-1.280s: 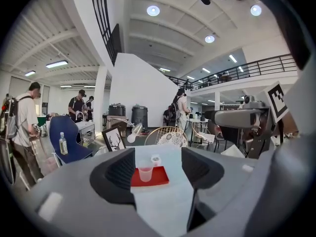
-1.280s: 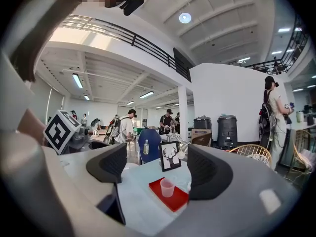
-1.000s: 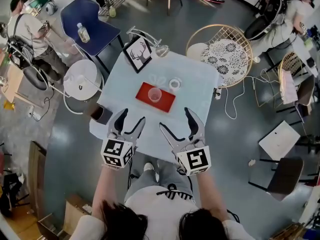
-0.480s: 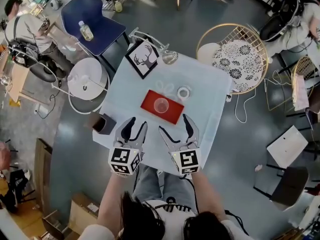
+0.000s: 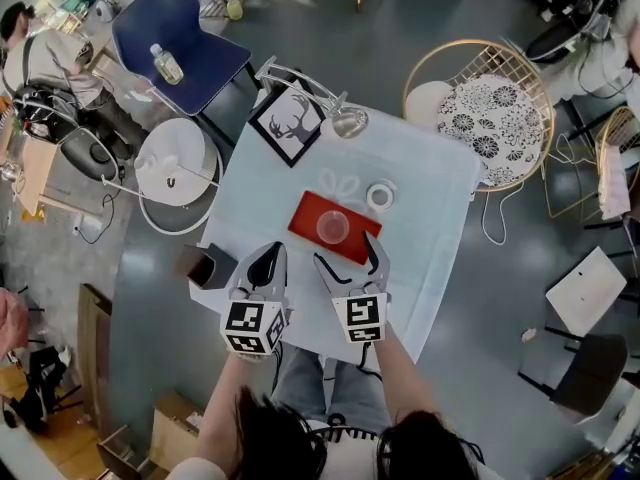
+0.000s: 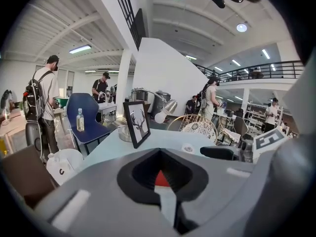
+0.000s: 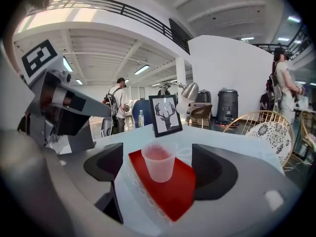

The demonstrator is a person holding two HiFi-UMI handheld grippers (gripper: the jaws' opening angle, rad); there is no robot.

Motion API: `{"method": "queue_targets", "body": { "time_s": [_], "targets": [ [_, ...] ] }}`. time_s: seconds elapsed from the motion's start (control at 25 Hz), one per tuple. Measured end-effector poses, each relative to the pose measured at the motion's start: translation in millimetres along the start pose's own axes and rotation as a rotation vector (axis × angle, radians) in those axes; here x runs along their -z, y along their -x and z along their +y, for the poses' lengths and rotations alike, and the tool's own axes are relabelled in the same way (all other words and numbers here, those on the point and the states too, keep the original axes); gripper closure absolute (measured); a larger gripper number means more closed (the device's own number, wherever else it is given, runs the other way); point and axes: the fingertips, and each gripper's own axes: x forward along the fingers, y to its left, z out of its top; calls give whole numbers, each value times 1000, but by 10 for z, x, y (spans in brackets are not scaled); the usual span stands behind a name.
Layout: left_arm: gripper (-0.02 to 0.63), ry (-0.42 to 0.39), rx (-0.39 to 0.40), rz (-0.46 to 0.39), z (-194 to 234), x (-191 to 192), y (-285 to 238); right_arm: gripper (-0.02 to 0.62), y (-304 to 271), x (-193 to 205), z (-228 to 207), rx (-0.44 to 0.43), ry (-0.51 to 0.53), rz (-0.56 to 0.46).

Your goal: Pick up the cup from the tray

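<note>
Worktop [image 5: 430, 238]: square, covered in pale cloth, at the centre of the head view.

Blue chair [image 5: 170, 38]: far left of the worktop, with a clear bottle [image 5: 166, 65] standing on its seat.

Wicker chair [image 5: 478, 68]: far right, holding a round patterned cushion.

White stool [image 5: 175, 168]: round, just beside the worktop's left edge.

Framed picture [image 5: 290, 125]: a deer's head in a black frame, upright at the far left corner of the worktop. A desk lamp [image 5: 345, 120] stands just right of it.

Tray [image 5: 310, 218]: red, rectangular, flat in the middle of the worktop.

Right gripper [image 5: 345, 253]: over the near part of the worktop. Its jaws have just been opening and are spread wide and empty, their tips at the tray's near edge.

Left gripper [image 5: 270, 255]: near left of the tray, jaws pressed together on nothing.

Cup [image 5: 332, 227]: translucent, pinkish, upright on the tray. It is framed between the right gripper's jaws just beyond their tips, touching neither.

Tape roll [image 5: 380, 196]: white ring, lying flat just far right of the tray.
</note>
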Motion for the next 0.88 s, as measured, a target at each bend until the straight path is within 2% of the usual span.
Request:
{"method": "queue_targets", "body": {
  "time_s": [0.36,0.52,0.64,0.68,0.8,0.84,0.88],
  "targets": [
    [604,44,6,10,180,43,-94,149,-385,357,-98,91,-5,113],
    [604,29,20,22,208,65,-167,148,-455,360,-130,129,50,140],
    [604,32,29,32,211,112,-190,204,-487,239,-102,122,60,92],
    [604,34,31,38,208,134,-195,204,-522,217,-78,112,64,86],
    [604,35,34,54,192,182,-203,211,-621,239,-54,112,74,111],
    [604,36,33,55,189,186,-202,261,-628,248,-76,128,72,118],
    [605,38,32,54,192,187,-199,264,-628,250,-97,142,70,119]
  ]
}}
